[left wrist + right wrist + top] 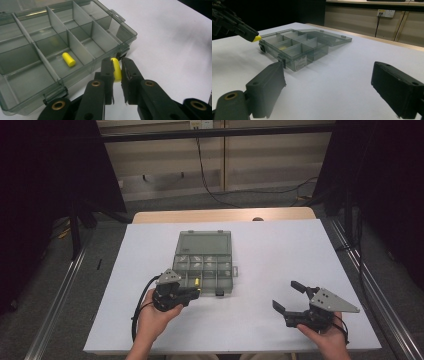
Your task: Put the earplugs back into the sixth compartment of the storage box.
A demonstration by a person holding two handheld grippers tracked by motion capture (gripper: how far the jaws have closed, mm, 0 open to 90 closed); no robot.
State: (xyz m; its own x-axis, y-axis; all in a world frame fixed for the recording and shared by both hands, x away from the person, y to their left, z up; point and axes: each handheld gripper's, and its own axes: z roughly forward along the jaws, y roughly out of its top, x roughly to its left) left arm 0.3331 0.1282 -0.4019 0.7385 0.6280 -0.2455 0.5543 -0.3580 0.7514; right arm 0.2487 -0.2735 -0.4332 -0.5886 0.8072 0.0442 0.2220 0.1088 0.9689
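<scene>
A smoky clear compartment box (205, 265) lies open on the white table, lid folded back. My left gripper (196, 292) hovers at the box's near left corner, shut on a yellow foam earplug (116, 70) pinched between its pads. A second yellow earplug (68, 59) rests inside a near-row compartment of the box (75, 47). From the right gripper view the left gripper's tip carries the yellow earplug (257, 38) just beside the box (297, 47). My right gripper (290, 296) stands open above the table at the right, nothing between its jaws.
The white table top (270, 250) has free room right of the box and in front of it. Black curtains and a stand flank the table; cables trail on the floor behind it.
</scene>
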